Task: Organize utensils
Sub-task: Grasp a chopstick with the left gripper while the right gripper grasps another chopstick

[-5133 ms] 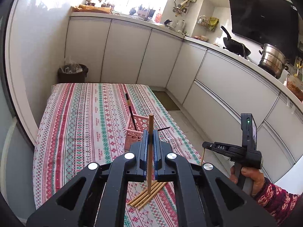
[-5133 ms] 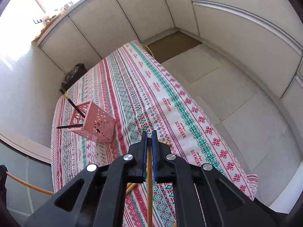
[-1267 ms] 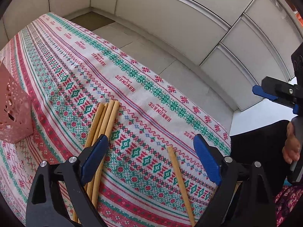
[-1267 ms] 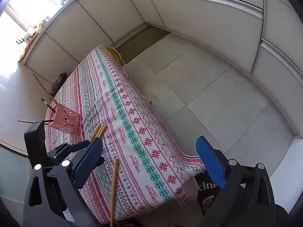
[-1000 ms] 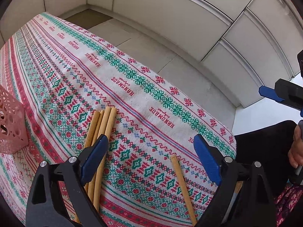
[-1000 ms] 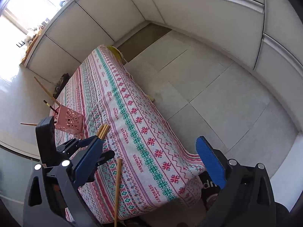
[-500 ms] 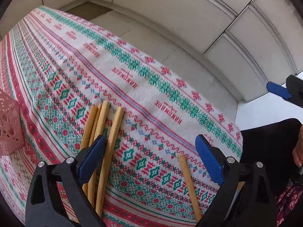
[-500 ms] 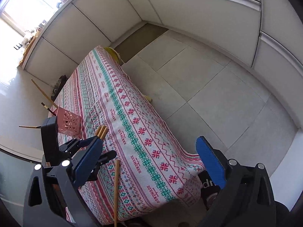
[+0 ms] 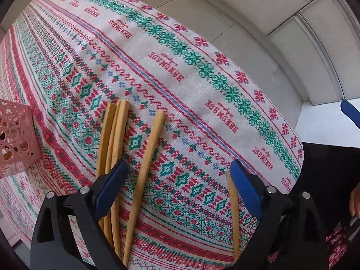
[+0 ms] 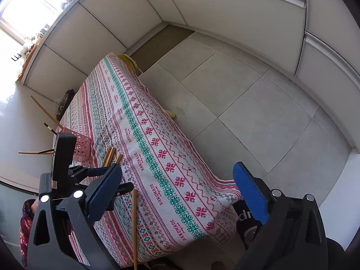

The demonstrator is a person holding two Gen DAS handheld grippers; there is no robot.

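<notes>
A kitchen with white cabinet fronts (image 10: 126,20) and a pale tiled floor (image 10: 247,94) surrounds a table under a red, green and white patterned knit tablecloth (image 9: 180,72). On the cloth stands a pink perforated plastic basket (image 9: 15,135), with wooden and dark-tipped chopsticks leaning out of it in the right wrist view. Just right of the basket lies a bundle of tan wooden chopsticks (image 9: 112,135), one slightly splayed chopstick (image 9: 146,157) beside it. A separate single wooden chopstick (image 9: 234,213) lies well apart near the table's front edge. The left gripper (image 9: 177,177) hangs low over the cloth, jaws spread wide and empty, straddling the splayed chopstick. The right gripper (image 10: 177,180) hangs higher off the table edge, its blue-padded jaws also wide apart and empty.
</notes>
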